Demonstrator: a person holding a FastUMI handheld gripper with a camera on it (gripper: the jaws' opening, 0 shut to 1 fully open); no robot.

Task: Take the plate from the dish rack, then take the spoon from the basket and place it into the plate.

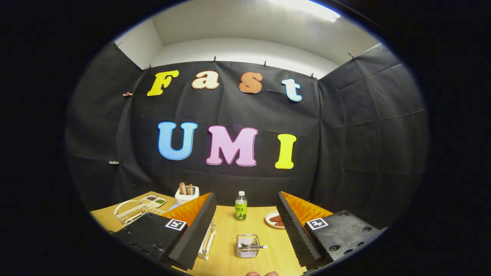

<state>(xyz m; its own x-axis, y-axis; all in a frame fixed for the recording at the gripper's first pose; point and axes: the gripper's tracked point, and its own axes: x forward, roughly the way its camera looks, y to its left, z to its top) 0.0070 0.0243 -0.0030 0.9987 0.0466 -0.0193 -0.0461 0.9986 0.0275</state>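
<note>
The gripper (245, 226) hangs above a wooden table (226, 237) with its two ridged black fingers (195, 230) spread wide apart and nothing between them but open air and the tabletop below. Straight ahead, in the gap between the fingers and low over the table, sits a small wire basket (246, 246) with a spoon (254, 247) lying across it, the pale end of the spoon sticking out over the rim toward the right finger. Beyond the basket, farther back on the table, a clear bottle (241, 206) with a white cap and a green label stands upright. To its right, partly behind the right finger, lies a small white dish (273, 219) holding something reddish brown. Beside the left finger, a white wire dish rack (207, 239) peeks out from under the finger's inner edge, and more white wirework (132, 211) shows past its outer side; whether a plate is in it cannot be told. Behind that wirework lie a shallow tray (153, 200) with divided sections and a white toaster (187, 194) with brown slices poking out of the top. A fingertip (262, 273) of the person shows at the very near edge of the table.
</note>
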